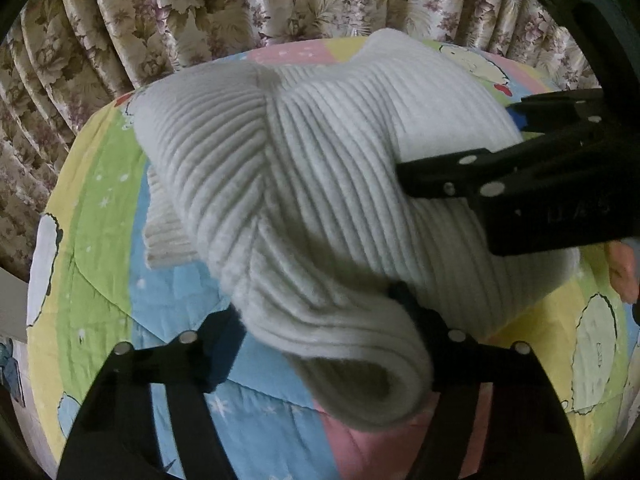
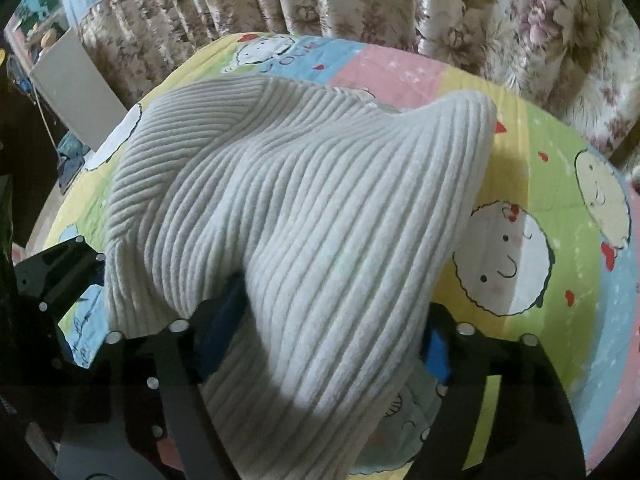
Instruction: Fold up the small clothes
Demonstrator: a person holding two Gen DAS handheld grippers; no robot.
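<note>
Two grippers hold one white ribbed sweater (image 1: 320, 184) above a cartoon-print quilt (image 1: 100, 216). Left gripper (image 1: 320, 344) pinches a rolled edge between its fingers; right gripper (image 2: 320, 340) clamps the opposite edge. Fabric stretches forward from both, its span running between them.

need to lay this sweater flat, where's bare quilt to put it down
Bare quilt lies right of the ribbed sweater, up to the floral curtain, and left of it in the left wrist view. The middle is crowded: the left gripper and right gripper both grip sweater there.
</note>
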